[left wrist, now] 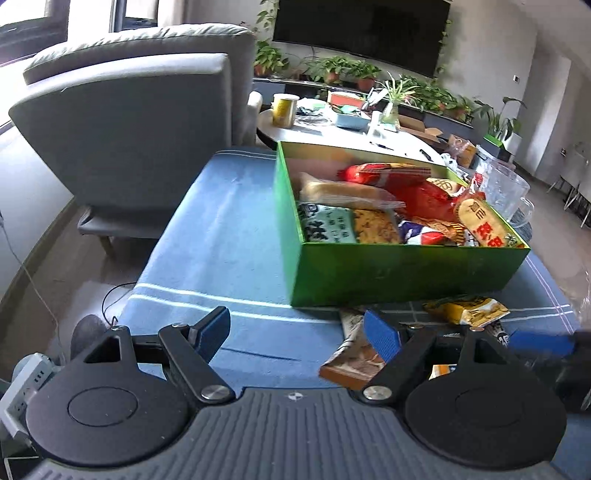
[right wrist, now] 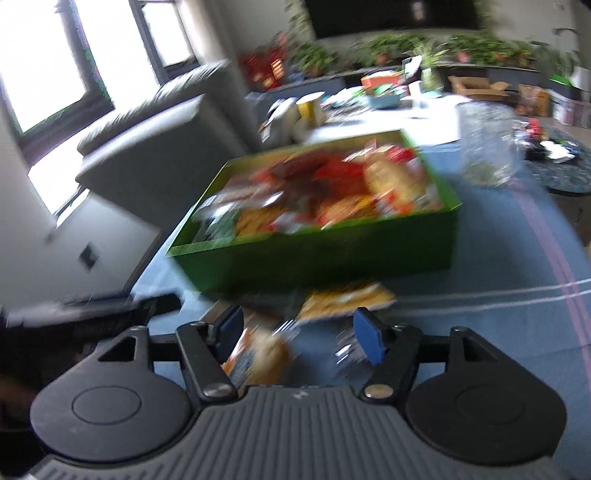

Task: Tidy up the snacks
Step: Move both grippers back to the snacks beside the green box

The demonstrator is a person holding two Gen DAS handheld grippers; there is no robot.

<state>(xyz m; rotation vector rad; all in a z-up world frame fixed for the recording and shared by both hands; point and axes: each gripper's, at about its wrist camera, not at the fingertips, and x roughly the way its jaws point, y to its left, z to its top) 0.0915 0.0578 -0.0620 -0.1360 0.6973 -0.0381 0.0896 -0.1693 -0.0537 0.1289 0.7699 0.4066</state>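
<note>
I see a few loose snack packets (left wrist: 354,354) on the blue-clothed desk (left wrist: 207,251), just in front of the green box (left wrist: 406,273) already crowded with snacks. They look light, crinkly and slippery; I judge pinching a sealed edge best. My left gripper (left wrist: 299,332) hovers beside one, fingers wide. My right gripper (right wrist: 299,332), blurred, fingers wide, straddles an orange packet (right wrist: 258,354).

Grey armchair (left wrist: 140,122) at 10 o'clock; yellow cup (left wrist: 284,109), potted plants (left wrist: 343,70), television (left wrist: 362,33) at 12 o'clock.
</note>
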